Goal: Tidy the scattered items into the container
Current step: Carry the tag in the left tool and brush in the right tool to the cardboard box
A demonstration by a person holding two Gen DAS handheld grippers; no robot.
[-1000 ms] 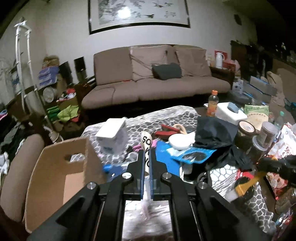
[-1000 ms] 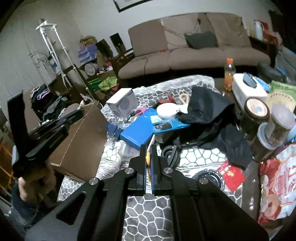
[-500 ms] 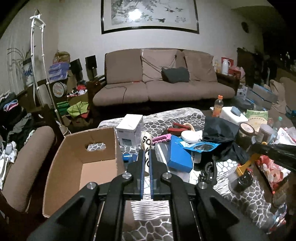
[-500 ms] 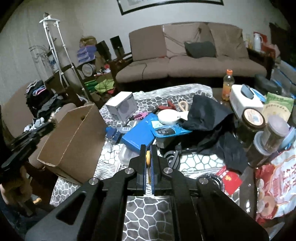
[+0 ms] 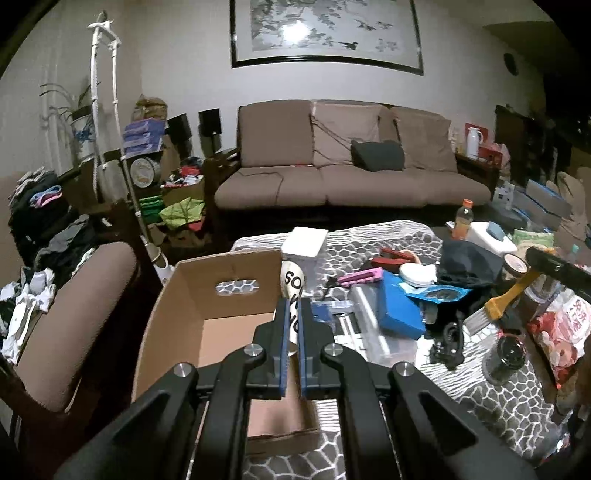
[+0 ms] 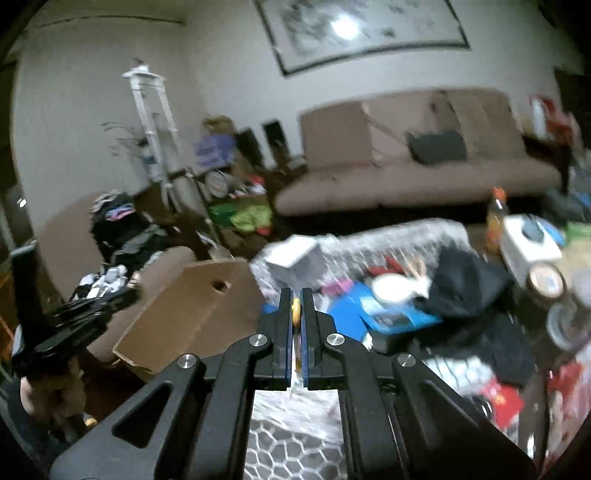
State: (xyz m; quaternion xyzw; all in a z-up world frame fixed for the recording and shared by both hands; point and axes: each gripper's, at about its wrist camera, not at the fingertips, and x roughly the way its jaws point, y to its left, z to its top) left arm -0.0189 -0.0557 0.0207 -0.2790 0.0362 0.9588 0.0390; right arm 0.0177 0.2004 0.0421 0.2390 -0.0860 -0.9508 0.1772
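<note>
My left tool (image 5: 291, 314) clamps a white printed tube (image 5: 291, 286) over the open cardboard box (image 5: 192, 295); my right tool (image 6: 296, 306) pinches a yellow-handled brush (image 6: 296, 307).

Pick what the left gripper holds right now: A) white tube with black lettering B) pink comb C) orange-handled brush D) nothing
A: in the left wrist view the left gripper is shut on the white tube, over the cardboard box; the brush is in the right gripper.

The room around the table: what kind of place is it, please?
Most likely a lived-in home living room: a brown sofa stands against the wall under a framed painting, and the patterned table is crowded with household clutter beside a cardboard box.
</note>
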